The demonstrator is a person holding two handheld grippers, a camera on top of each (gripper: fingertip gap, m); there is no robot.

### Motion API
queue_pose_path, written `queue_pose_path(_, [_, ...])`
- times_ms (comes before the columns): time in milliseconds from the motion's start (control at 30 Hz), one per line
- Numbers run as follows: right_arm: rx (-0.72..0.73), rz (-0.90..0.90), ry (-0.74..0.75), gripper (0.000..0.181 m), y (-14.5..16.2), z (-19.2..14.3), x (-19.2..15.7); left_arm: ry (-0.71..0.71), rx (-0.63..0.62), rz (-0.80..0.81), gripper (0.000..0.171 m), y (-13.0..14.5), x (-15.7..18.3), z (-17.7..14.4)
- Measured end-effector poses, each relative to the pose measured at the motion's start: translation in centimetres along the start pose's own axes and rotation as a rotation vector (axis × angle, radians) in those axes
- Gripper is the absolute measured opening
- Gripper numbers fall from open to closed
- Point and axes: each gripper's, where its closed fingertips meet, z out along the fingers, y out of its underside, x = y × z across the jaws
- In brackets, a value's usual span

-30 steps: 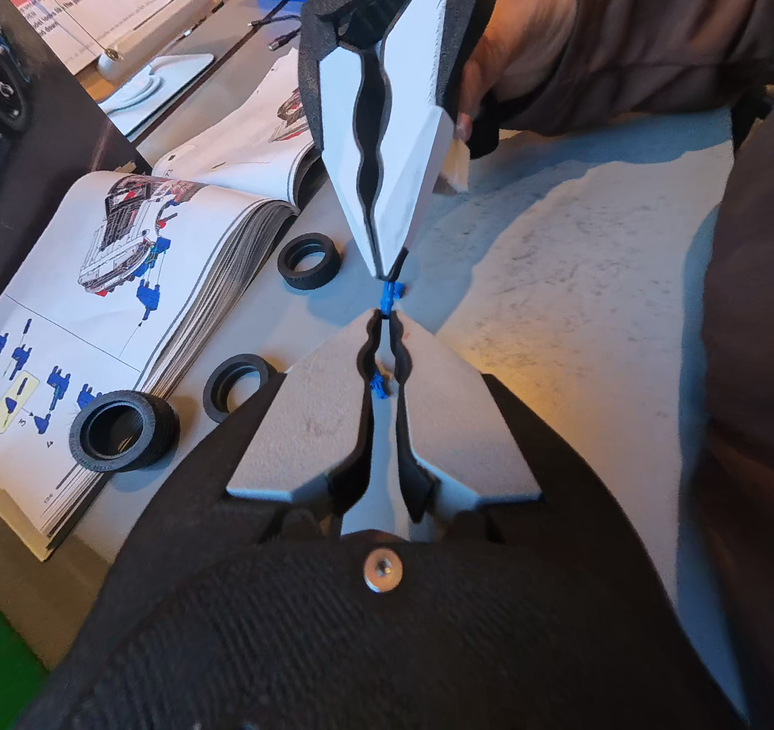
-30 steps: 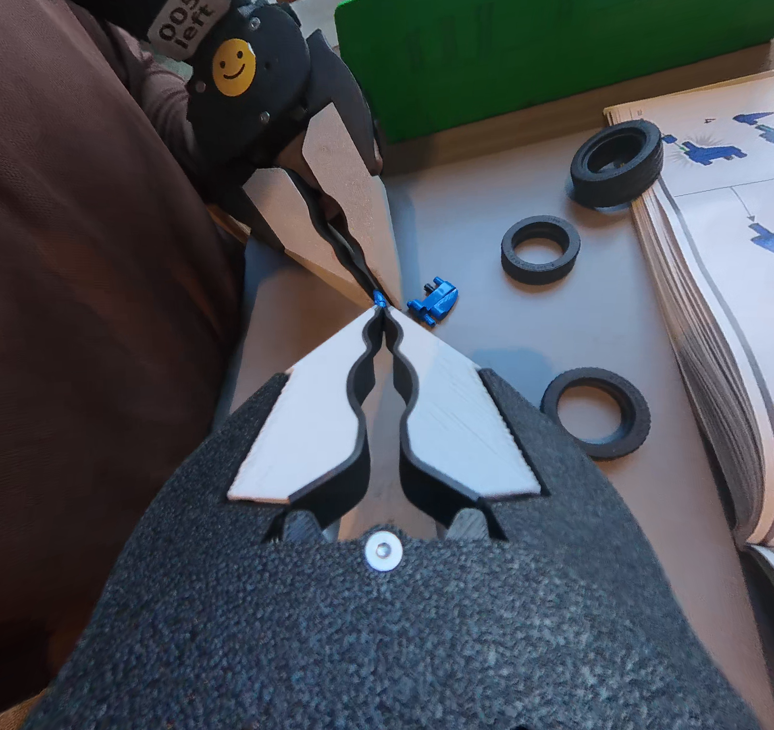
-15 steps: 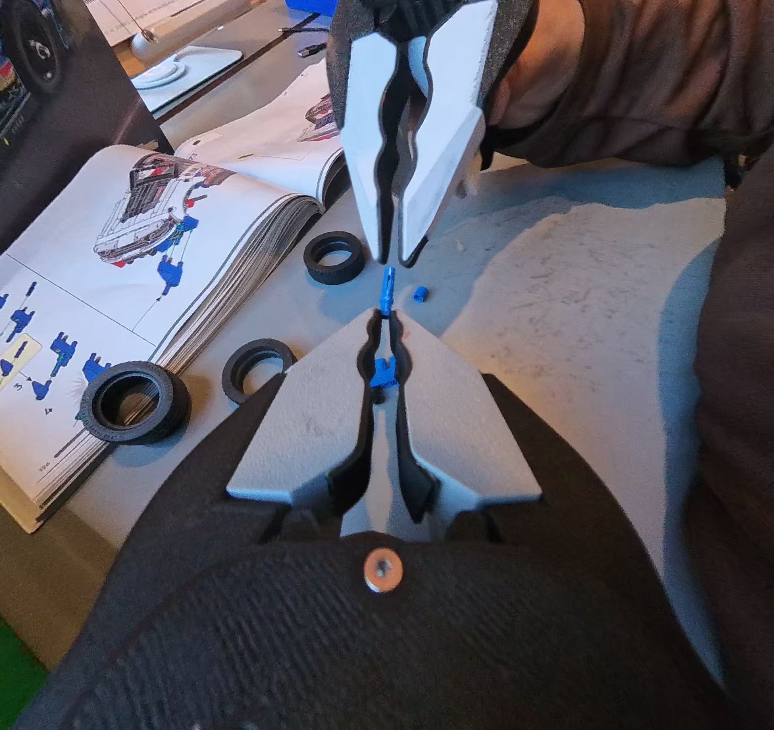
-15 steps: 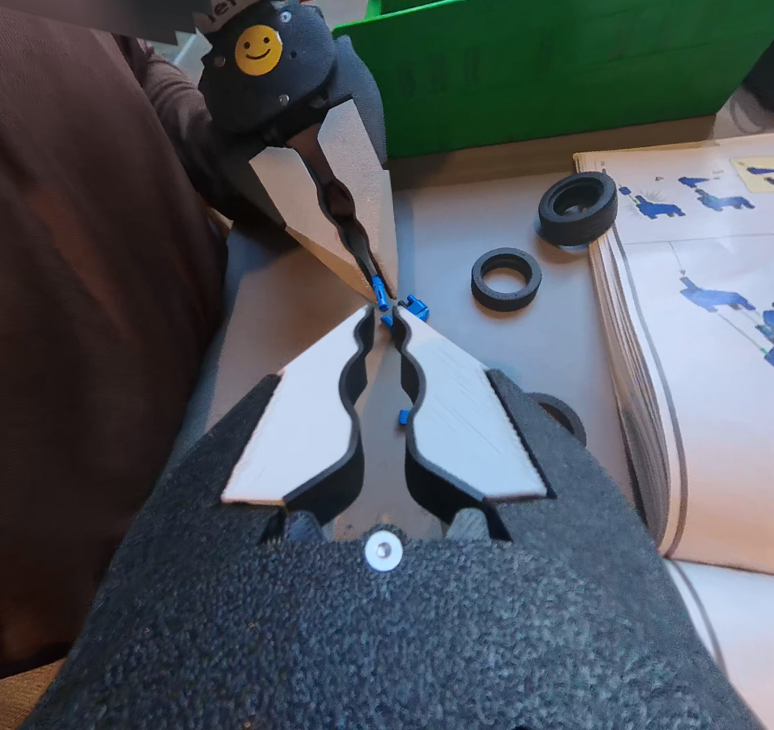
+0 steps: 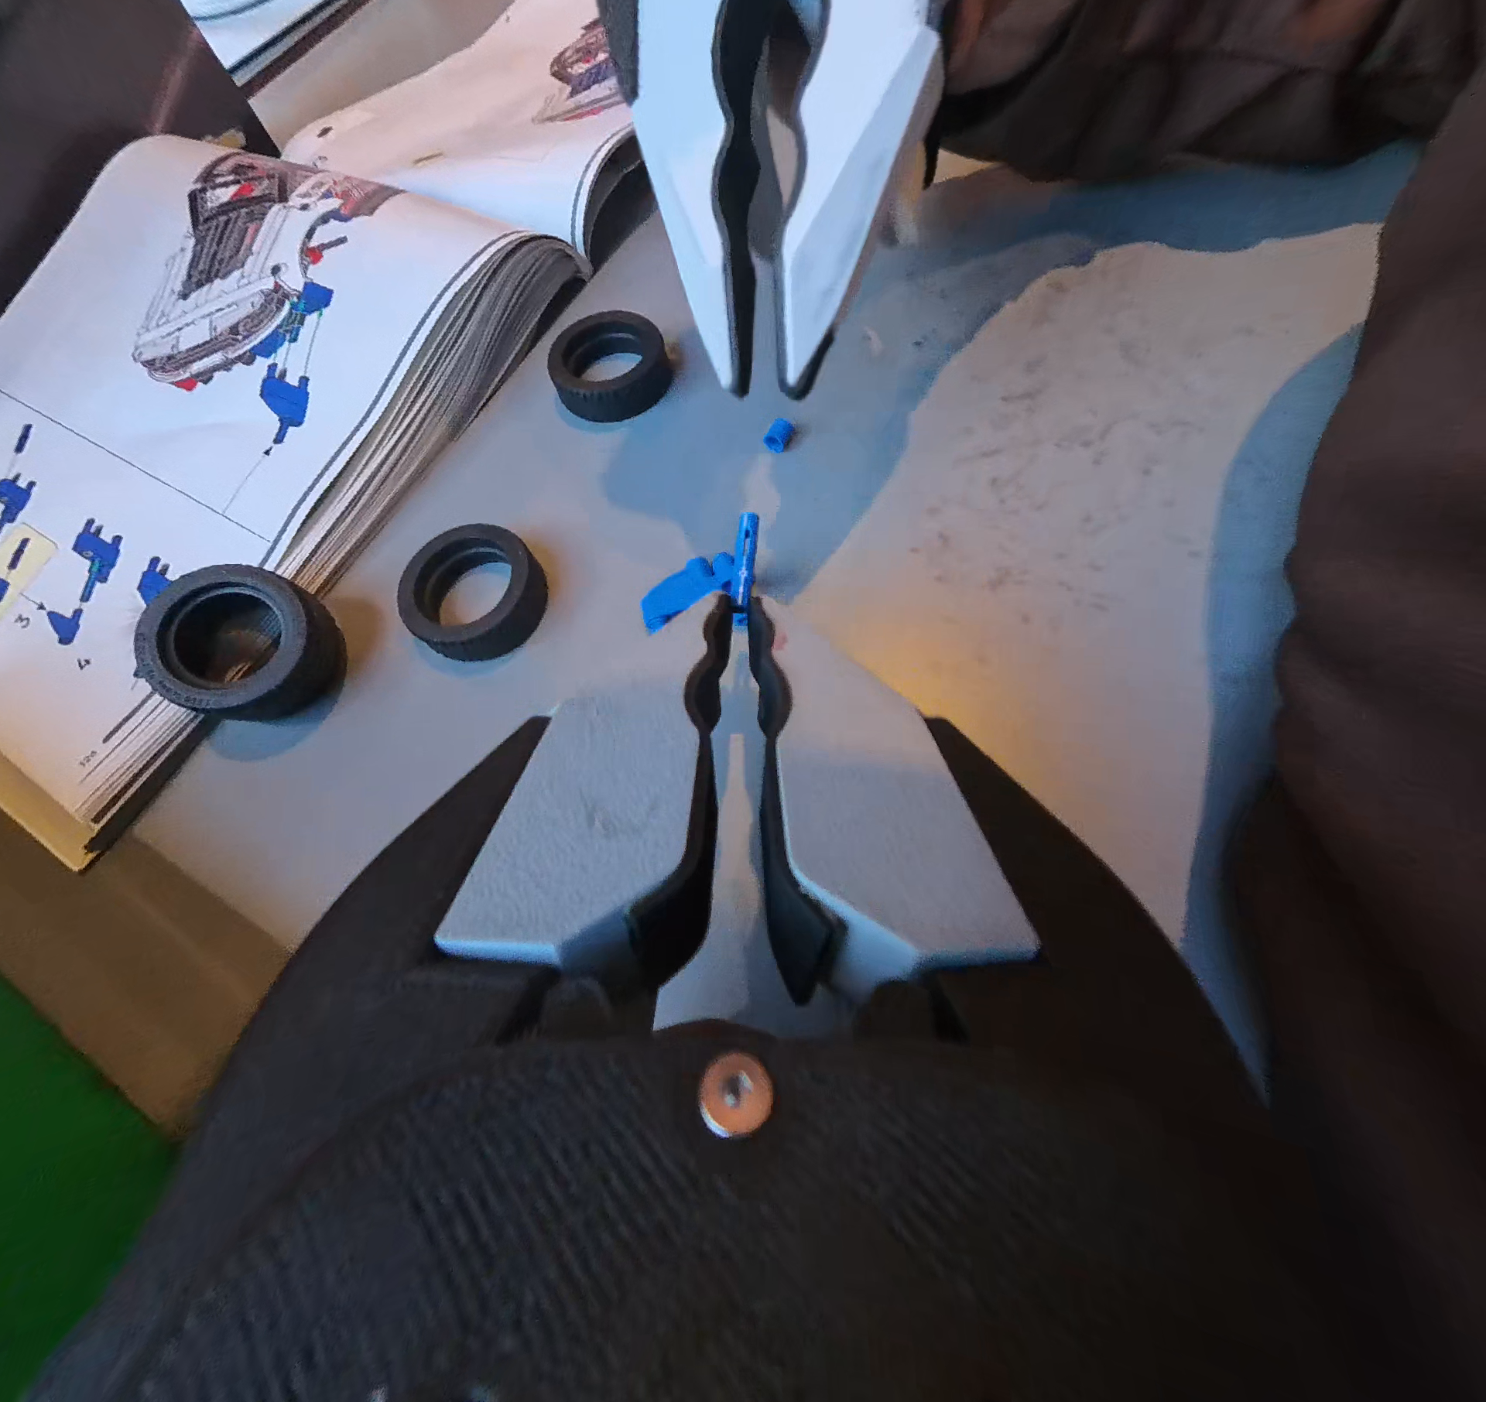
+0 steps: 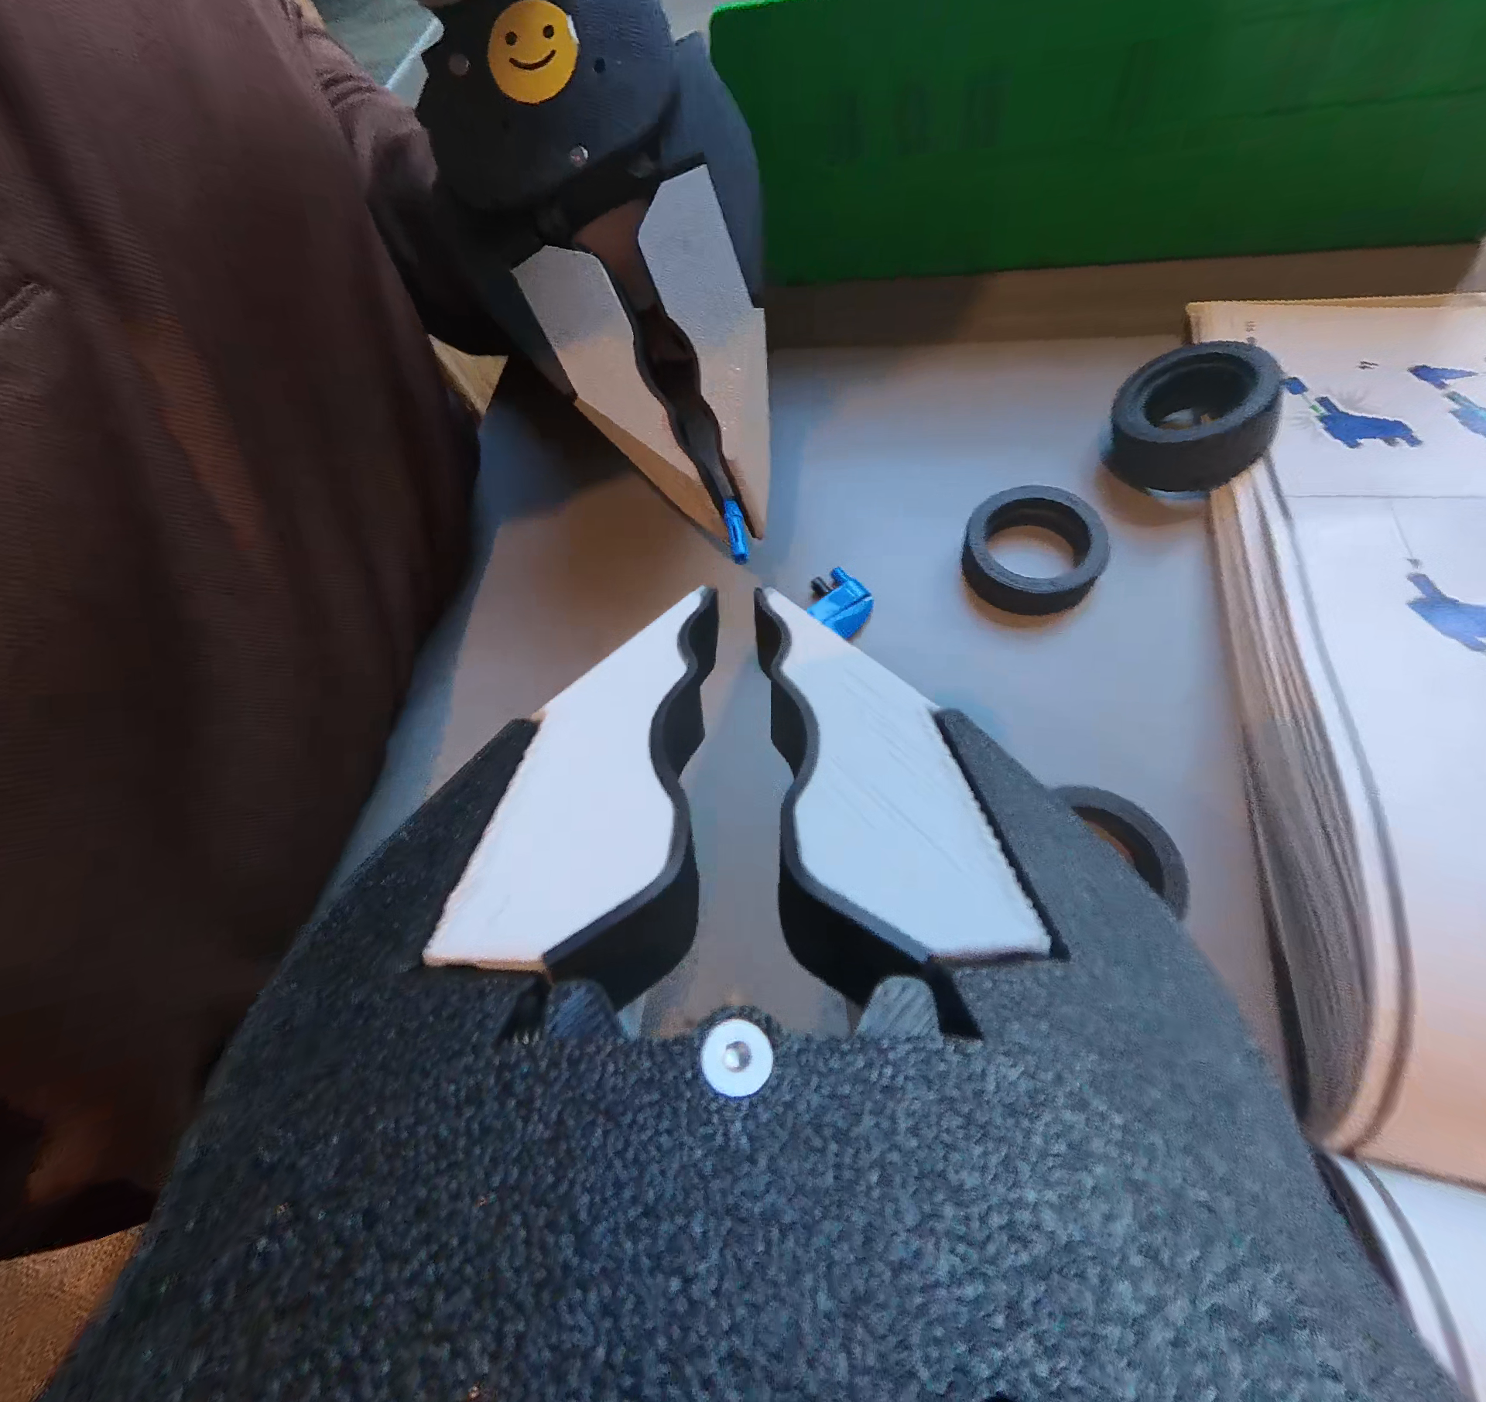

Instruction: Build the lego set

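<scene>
My left gripper (image 5: 736,617) is shut on a thin blue pin (image 5: 746,559) that sticks out past its tips. It also shows in the right wrist view (image 6: 736,537), with the pin (image 6: 733,531) pointing down at the table. My right gripper (image 6: 736,600) is slightly open and empty, its tips a short way from the pin. It shows in the left wrist view (image 5: 760,391) at the top. A small blue bush (image 5: 778,433) lies on the grey table between the two grippers. A larger blue piece (image 5: 683,592) (image 6: 840,608) lies on the table beside the tips.
Three black tyres lie to the left: one (image 5: 609,365), one (image 5: 473,592), and one (image 5: 237,640) on the open instruction booklet (image 5: 322,334). A green bin (image 6: 1126,117) stands behind. A person's brown sleeve (image 6: 201,479) fills one side. Across from one pair of fingers to the other is roughly 5 cm. About 4 cm separates my left fingertips from the larger blue piece (image 6: 840,608). It turns up in the left wrist view (image 5: 678,589) as well.
The two grippers met tip to tip on the blue pin. My right gripper has opened and drawn back, and the small blue bush now lies on the table. My left gripper keeps the pin.
</scene>
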Motion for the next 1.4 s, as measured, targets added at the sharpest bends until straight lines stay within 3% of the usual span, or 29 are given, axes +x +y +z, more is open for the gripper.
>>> queue_pose_path(233, [-0.031,-0.042,-0.026,0.008,0.4,2.1,-0.8,0.029,0.018,-0.03,0.0,-0.6,0.3,0.4])
queue_pose_path(867, [0.002,-0.045,-0.015,0.005,0.0,2.0,-0.2,0.062,0.063,-0.059,0.0,-1.5,0.3,0.7])
queue_pose_path(1167, [0.026,-0.005,-0.038,0.004,-0.8,2.1,0.4,0.007,0.111,-0.107,0.001,-1.9,-0.9,0.1])
queue_pose_path(1267, [0.027,0.016,-0.036,0.004,-1.1,1.6,1.1,-0.047,0.134,-0.152,0.018,-1.8,-2.0,-0.5])
queue_pose_path(1400, [-0.011,0.041,0.004,0.004,0.0,0.5,2.3,-0.024,0.055,-0.21,0.035,-0.6,-2.3,0.0])
